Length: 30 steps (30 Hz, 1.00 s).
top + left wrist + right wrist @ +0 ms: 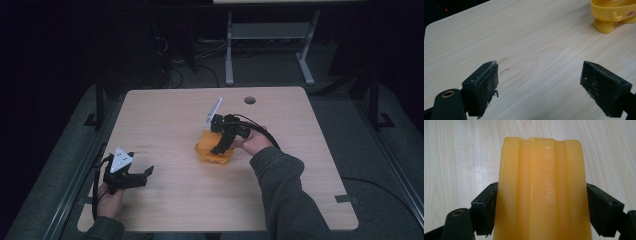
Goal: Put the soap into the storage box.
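Right tongs clasp the yellow toy (mid-table); left tongs gape, well apart.

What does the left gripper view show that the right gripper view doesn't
The left gripper view alone shows the left gripper with its fingers wide apart over bare wood, and a yellow footed container standing at top right. The right gripper view alone shows the right gripper with its fingers against both sides of a ridged orange-yellow piece. Whether that is the same yellow object, I cannot tell. Both show the light wooden table.
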### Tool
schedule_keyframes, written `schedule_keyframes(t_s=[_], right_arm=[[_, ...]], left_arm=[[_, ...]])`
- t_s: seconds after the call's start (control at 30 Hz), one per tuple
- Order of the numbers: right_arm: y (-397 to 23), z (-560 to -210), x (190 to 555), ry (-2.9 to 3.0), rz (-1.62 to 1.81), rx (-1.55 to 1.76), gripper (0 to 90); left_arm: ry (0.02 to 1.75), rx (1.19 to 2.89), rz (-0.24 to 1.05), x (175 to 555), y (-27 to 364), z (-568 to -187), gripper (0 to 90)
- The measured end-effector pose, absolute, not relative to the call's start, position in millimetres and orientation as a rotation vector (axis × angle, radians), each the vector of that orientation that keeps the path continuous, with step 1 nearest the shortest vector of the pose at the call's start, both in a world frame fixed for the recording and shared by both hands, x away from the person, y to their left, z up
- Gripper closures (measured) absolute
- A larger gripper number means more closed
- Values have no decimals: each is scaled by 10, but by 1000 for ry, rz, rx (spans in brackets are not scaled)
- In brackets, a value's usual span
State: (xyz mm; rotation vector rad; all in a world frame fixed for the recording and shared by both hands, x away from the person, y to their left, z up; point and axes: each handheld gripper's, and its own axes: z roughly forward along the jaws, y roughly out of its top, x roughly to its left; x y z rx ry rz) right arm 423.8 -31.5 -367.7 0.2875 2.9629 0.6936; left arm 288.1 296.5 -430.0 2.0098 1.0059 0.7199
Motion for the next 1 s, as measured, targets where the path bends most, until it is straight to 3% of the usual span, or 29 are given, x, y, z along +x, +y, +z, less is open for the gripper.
schedule_keyframes(t_s=[1.0], right_arm=[[-246,-3894,4270,2995,665,292,202]], left_arm=[[1006,2013,719,2881,2965,-4300,141]])
